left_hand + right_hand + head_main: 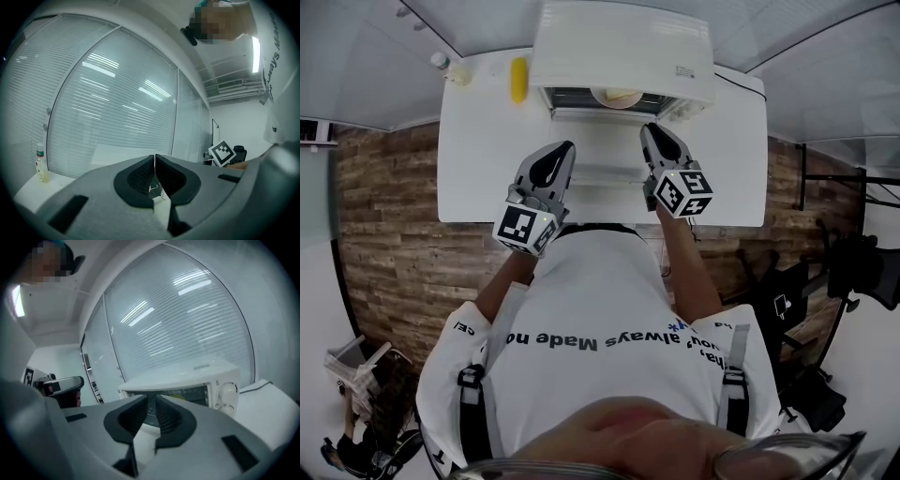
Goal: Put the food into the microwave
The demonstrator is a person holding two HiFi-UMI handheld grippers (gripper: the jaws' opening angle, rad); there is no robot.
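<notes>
The white microwave stands at the back of the white table. A plate with pale food shows in its front. A yellow corn cob lies on the table left of the microwave. Both grippers hover over the table in front of the microwave, and neither holds anything. My left gripper is shut, and in its own view its jaws meet against window blinds. My right gripper is shut and points at the microwave's window beside a dial.
A small bottle stands at the table's back left corner, also seen as a bottle by the blinds. A cable runs behind the microwave on the right. Brown plank flooring surrounds the table.
</notes>
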